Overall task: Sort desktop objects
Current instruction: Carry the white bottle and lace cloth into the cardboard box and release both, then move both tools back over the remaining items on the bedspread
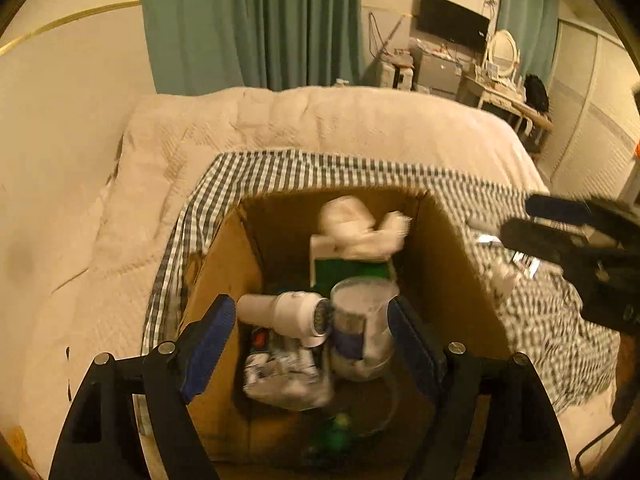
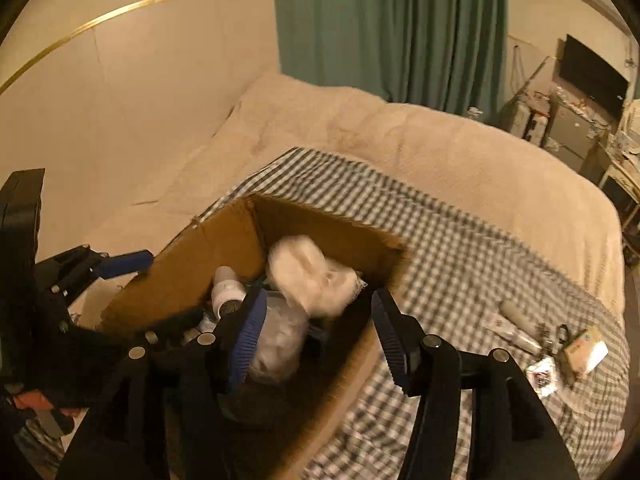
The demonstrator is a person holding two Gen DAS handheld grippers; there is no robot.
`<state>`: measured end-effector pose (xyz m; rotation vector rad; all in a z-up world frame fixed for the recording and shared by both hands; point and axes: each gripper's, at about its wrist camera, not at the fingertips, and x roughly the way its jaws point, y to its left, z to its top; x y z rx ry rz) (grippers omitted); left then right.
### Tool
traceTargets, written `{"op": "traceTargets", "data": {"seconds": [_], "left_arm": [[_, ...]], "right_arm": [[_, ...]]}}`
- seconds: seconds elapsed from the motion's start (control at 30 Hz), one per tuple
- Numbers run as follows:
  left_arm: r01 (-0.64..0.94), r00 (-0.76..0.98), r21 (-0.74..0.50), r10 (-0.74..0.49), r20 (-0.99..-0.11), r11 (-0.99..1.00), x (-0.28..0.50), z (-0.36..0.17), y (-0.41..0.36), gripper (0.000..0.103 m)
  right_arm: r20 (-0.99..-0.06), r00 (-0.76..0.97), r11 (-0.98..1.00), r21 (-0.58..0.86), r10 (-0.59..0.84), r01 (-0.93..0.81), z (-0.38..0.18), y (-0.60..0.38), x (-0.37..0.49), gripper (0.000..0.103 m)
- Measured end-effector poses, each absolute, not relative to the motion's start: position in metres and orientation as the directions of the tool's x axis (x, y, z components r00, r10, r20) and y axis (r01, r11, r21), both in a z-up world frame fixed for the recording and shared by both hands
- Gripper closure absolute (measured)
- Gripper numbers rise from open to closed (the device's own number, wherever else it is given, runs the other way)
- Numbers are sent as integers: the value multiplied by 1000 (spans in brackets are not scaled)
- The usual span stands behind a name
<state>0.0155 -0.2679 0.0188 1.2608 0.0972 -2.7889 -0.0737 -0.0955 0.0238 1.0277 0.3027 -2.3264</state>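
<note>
An open cardboard box (image 1: 444, 248) stands on a checked cloth (image 1: 280, 168) on a bed. Inside lie a white fluffy bundle (image 1: 356, 224), a green-and-white carton (image 1: 340, 272), a white handheld device (image 1: 288, 312), a clear jar with a blue label (image 1: 360, 320) and a crumpled packet (image 1: 284, 372). My left gripper (image 1: 310, 308) hangs open over the box; the jar lies close to its right finger, and nothing is pinched. My right gripper (image 2: 320, 296) is open above the same box (image 2: 224, 240), with the blurred white bundle (image 2: 308, 276) just beyond its fingers and apart from the pads.
On the checked cloth (image 2: 460, 248) to the right of the box lie a tube (image 2: 516, 316), scissors (image 2: 560, 332), a small carton (image 2: 584, 348) and a packet (image 2: 540, 376). A beige quilt (image 1: 300, 120) covers the bed. Green curtains (image 1: 256, 20) and a cluttered desk (image 1: 500, 80) stand behind it.
</note>
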Motion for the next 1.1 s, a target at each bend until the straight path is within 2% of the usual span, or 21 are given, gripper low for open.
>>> {"op": "traceTargets", "data": {"seconds": [0.3,0.4,0.47,0.57,0.7,0.8,1.0,1.1], "left_arm": [[61,-726,5,-48,-686,-998,-9,80,-175,21],[27,-749,19,-32,-661,-999,-20,94,-135,4],[21,-771,28,-34,-636,-999,-26,99,-110,4],[-16,-761,26,-5,-649,-1000,-43,93,-73,4],[-38,-739,92,-34,-673,-995,-66,63,-23,4],[-37,-683,86,-37,-730,-996,-84,23,1,4],[-49,-566,63,-24,-824,-997,-105,-63,26,4],[-48,-534,59,-24,-845,-997,-115,-94,27,4]], "right_arm": [[-706,-624,-898,40,-335,437,68,16,-72,48],[-695,-656,-927,42,-295,373,84,59,-76,48],[-682,-682,-945,40,-263,325,94,91,-79,47],[-677,-704,-967,45,-215,252,103,132,-86,46],[-669,-727,-986,51,-152,159,107,176,-102,44],[-666,-736,-992,46,-118,117,91,197,-112,43],[-725,-677,-992,83,-129,100,20,222,-138,43],[-761,-637,-989,52,-128,137,-19,220,-152,43]]}}
